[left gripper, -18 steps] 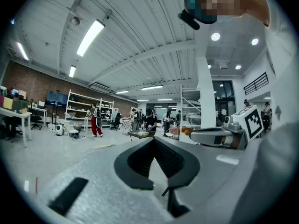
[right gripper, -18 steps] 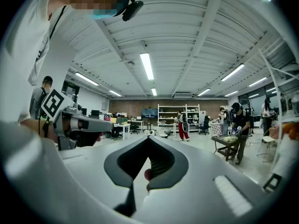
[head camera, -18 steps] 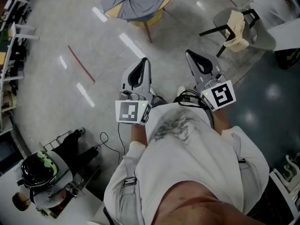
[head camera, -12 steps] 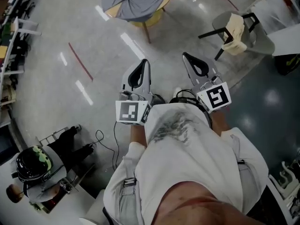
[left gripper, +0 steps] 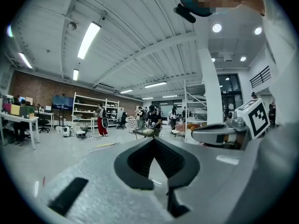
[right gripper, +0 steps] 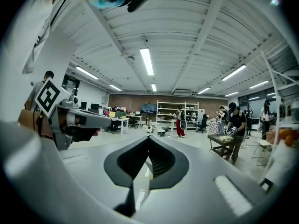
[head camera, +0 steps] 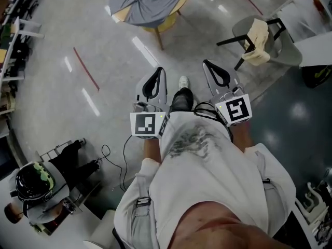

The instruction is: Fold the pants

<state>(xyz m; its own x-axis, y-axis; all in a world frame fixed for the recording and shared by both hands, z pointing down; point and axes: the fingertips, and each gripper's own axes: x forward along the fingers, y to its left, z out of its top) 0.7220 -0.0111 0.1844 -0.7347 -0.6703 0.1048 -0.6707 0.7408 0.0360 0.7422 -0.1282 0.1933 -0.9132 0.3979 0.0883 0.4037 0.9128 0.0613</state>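
Observation:
The grey pants (head camera: 148, 1) lie spread over a round yellow-edged table (head camera: 176, 9) at the top of the head view, well ahead of both grippers. My left gripper (head camera: 158, 70) and right gripper (head camera: 206, 64) are held side by side at waist height, pointing level and forward over bare floor. Both are shut, with nothing between the jaws. The left gripper view shows its closed jaws (left gripper: 153, 143) and the right gripper (left gripper: 219, 134) beside it. In the right gripper view its own closed jaws (right gripper: 148, 140) point at the hall.
A grey chair (head camera: 244, 27) with a beige cloth (head camera: 258, 32) stands at the upper right. A helmet (head camera: 32, 180) and gear lie at the lower left. The person's shoe (head camera: 183, 82) is between the grippers. Other people stand at a distant table (right gripper: 224, 141).
The table and chair have slid nearer in the head view. The person's leg and shoe have come forward between the grippers. Both grippers stay shut.

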